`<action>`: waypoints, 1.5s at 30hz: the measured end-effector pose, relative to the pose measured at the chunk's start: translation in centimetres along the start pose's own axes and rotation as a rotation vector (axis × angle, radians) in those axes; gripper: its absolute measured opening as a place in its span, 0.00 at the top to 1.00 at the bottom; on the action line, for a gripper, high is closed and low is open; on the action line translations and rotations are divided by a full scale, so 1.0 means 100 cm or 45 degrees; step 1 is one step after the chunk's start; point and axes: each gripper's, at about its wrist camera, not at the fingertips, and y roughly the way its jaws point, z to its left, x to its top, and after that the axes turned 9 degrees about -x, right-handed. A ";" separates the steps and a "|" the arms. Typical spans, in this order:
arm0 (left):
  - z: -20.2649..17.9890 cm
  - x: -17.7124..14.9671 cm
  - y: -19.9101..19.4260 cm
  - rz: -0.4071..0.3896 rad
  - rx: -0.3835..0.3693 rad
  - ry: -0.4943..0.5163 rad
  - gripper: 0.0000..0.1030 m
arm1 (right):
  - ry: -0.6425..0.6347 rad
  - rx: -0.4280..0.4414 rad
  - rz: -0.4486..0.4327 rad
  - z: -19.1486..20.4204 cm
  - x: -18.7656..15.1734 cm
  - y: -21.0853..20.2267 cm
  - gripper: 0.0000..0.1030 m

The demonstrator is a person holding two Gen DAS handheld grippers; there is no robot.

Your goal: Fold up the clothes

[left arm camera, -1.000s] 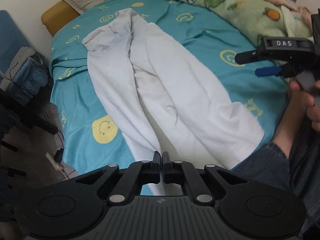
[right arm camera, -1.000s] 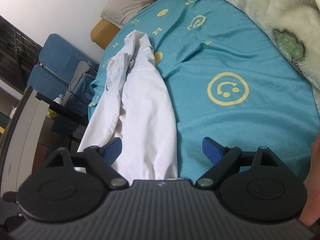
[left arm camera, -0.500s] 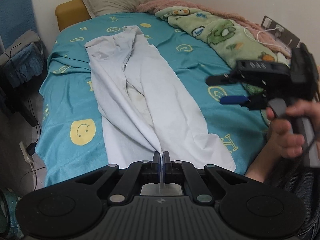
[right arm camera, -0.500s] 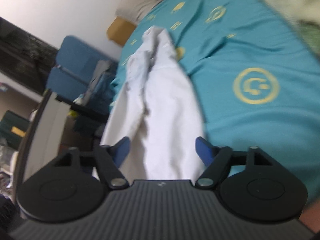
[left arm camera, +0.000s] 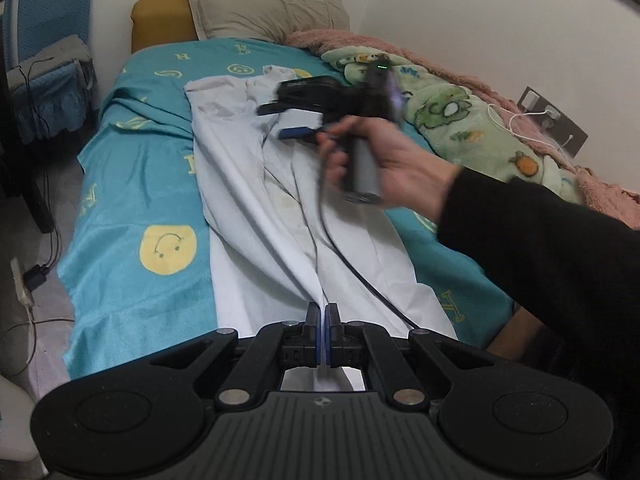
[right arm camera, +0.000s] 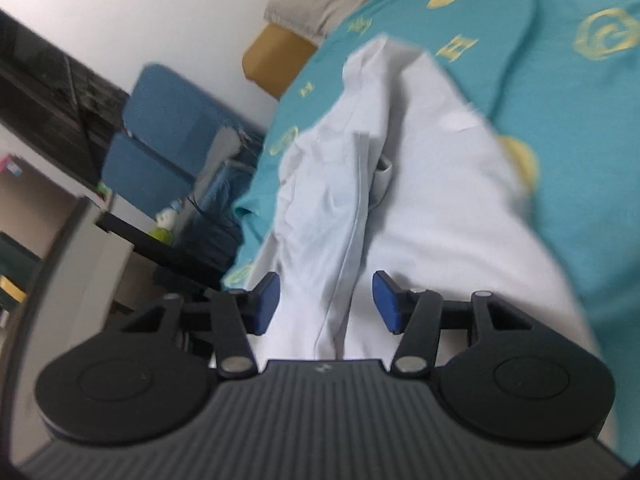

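Observation:
A white garment lies lengthwise on the teal bed sheet, bunched along its middle. My left gripper is shut on the garment's near hem and lifts a taut ridge of cloth. My right gripper, blurred, is open and hovers over the far half of the garment. In the right wrist view the right gripper is open, its blue pads either side of a fold of the white garment.
A beige pillow and a yellow headboard lie at the far end. A green cartoon blanket and a pink blanket line the right wall. A blue chair with clothes stands left of the bed. Cables lie on the floor.
My right gripper has swung left and forward from the bed's right side to above the garment's far half. My left gripper has pulled back and up, holding the hem.

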 end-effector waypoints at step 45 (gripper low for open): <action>0.090 -0.002 0.084 0.085 0.125 -0.657 0.34 | -0.172 -0.289 0.209 -0.042 -0.132 -0.259 0.23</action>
